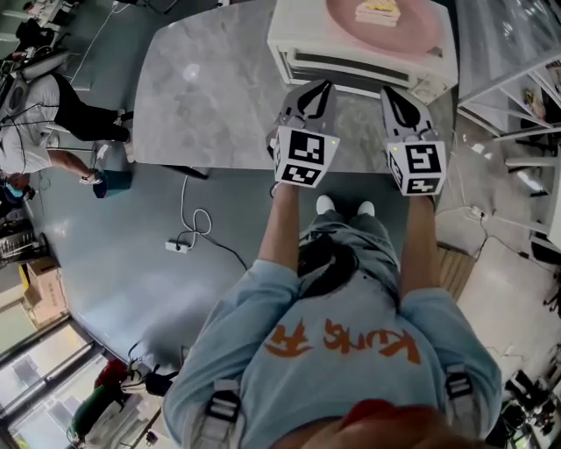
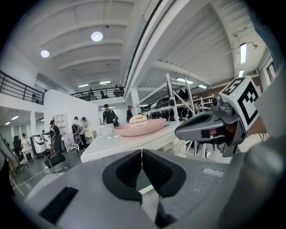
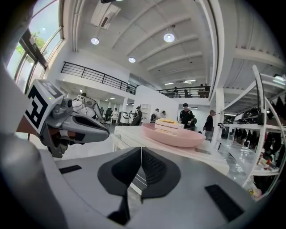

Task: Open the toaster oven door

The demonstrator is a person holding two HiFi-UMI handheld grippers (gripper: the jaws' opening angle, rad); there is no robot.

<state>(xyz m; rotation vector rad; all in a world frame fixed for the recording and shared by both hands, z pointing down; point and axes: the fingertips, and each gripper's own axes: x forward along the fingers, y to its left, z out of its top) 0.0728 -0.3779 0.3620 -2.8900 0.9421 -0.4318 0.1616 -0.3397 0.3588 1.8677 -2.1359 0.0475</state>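
Observation:
A white toaster oven (image 1: 351,54) stands at the far edge of the grey marble table (image 1: 210,96), its door closed. On its top rests a pink plate (image 1: 386,22) with a sandwich (image 1: 379,10). My left gripper (image 1: 317,98) and right gripper (image 1: 396,103) hover side by side just in front of the oven door, both shut with nothing held. In the left gripper view the oven (image 2: 129,143), the plate (image 2: 140,127) and the right gripper (image 2: 214,127) show ahead. From the right gripper view I see the plate (image 3: 174,134), the sandwich (image 3: 166,124) and the left gripper (image 3: 76,123).
A metal shelving rack (image 1: 517,96) stands right of the table. A cable and power strip (image 1: 180,244) lie on the floor to the left. People (image 1: 44,131) are at the far left. The person's legs and shoes (image 1: 344,209) are below the table's near edge.

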